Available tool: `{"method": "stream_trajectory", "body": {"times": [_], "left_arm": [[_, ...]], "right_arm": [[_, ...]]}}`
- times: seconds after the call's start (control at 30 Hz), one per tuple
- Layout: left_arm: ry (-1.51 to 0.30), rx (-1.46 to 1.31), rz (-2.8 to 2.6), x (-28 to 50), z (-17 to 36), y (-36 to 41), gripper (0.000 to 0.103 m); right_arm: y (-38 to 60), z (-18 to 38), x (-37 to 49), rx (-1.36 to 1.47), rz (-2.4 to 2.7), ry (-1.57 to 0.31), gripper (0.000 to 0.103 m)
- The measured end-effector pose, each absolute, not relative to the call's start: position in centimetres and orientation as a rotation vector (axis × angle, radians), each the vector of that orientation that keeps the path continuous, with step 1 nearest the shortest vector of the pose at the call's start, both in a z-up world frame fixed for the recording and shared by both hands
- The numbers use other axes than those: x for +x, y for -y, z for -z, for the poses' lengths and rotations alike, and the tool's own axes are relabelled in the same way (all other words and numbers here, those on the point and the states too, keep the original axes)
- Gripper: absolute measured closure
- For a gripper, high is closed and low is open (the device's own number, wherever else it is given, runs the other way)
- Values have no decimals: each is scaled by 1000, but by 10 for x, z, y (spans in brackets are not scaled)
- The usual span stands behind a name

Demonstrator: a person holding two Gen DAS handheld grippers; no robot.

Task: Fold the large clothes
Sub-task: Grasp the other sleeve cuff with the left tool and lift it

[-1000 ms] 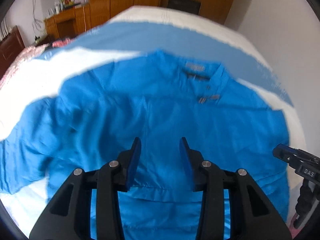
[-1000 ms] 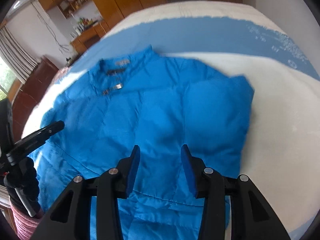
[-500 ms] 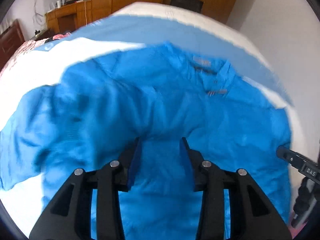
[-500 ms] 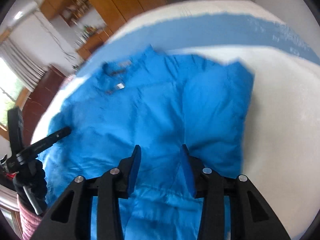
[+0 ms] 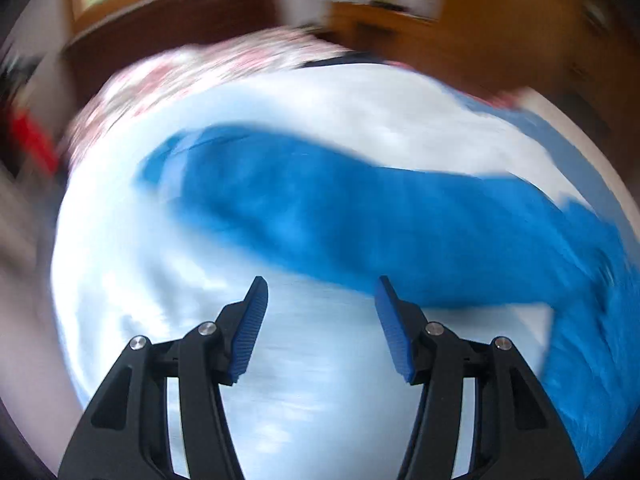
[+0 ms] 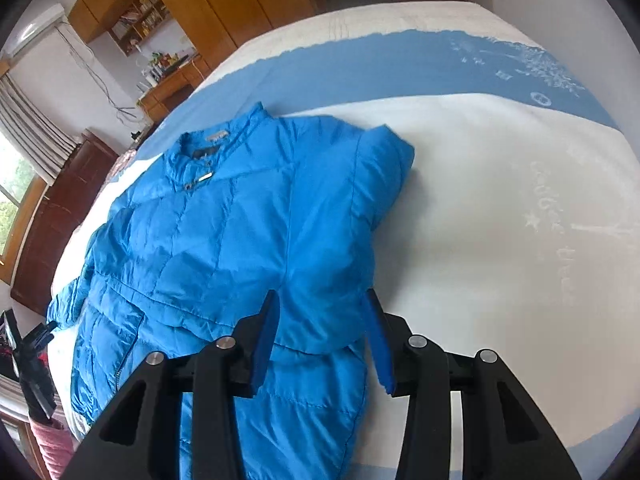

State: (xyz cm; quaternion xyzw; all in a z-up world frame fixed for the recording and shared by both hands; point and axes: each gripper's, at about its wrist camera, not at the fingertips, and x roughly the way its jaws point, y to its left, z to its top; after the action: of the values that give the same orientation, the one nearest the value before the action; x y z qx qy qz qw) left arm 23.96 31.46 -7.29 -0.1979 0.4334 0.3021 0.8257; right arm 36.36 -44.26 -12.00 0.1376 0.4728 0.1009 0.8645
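Fingers parted over jacket

A bed carries everything here, spread with a white cover crossed by a wide blue band near its far end. Directly on it lies a bright blue padded jacket, front up with its collar toward the band (one sleeve stretches out across the white).

Both grippers angled downward, jaws parted.
I see my left gripper with jaws just opened wider, nothing between them; my right gripper holds its jaws apart, gripping nothing.
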Motion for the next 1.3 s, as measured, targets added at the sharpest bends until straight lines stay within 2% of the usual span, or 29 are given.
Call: {"method": "stream_trajectory", "body": {"times": [0.23,0.33,0.4,0.47,0.53,0.63,0.83,0.93,1.1,1.3], "left_arm": [[-862,-654,-724,227,93,-398,46],[-820,-659,-719,233,90,-404,39],[-810,-657,-708,240,87,-403,40],[-816,-672,-690,247,90,-406,47],[-828,-683,-703,253,95,-408,69],[-822,-730,-711,250,103,-418,81],[-784,-732,-733,249,104,-415,92],[-714,-706,-701,248,83,-398,96],[-581,-568,-538,260,19,-330,97],[-540,-394,-253,301,-37,-198,97]], "right_arm": [[439,123,363,255,-197,-989,58],[438,124,364,247,-193,-987,58],[438,125,365,242,-191,-988,58],[436,127,365,231,-186,-988,58],[435,129,366,225,-184,-989,58],[435,133,369,223,-177,-995,57],[435,145,374,217,-149,-1014,53],[439,143,374,238,-162,-1015,53],[444,122,362,246,-156,-977,54],[436,92,347,232,-177,-936,54]]}}
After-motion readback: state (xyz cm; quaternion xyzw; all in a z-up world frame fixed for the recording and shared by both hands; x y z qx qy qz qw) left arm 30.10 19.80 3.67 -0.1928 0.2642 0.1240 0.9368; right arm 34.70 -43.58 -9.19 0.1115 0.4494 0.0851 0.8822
